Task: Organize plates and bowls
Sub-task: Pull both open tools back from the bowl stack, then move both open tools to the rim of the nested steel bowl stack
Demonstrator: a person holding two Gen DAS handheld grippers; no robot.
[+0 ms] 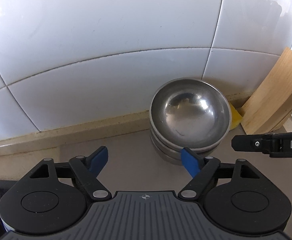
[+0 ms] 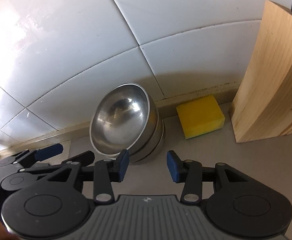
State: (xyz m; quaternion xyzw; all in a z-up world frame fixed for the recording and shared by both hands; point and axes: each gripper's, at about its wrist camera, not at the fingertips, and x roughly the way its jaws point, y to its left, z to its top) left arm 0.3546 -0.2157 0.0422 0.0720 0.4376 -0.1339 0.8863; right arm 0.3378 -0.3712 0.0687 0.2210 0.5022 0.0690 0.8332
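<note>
In the left wrist view, the left gripper [image 1: 145, 160] is hovering low over the countertop [image 1: 126, 156] with its jaws spread wide and nothing between them. The stack of steel bowls [image 1: 189, 116] is sitting just ahead and to its right, close to the tiled wall [image 1: 106, 50], and the right blue pad is overlapping the stack's near rim, though whether it is touching I cannot tell. Beyond the stack, the yellow sponge [image 1: 235, 118] is peeking out, with the wooden block [image 1: 273, 96] standing further right. Part of the right gripper is reaching in at the right edge.

In the right wrist view, the right gripper [image 2: 147, 165] is also standing open and empty, just in front of the stack of steel bowls [image 2: 124, 124]. The sponge is lying right of the stack, apart from it.

The bowls appear nested already; no plates are showing, so that part is probably remaining, or lying out of sight.
</note>
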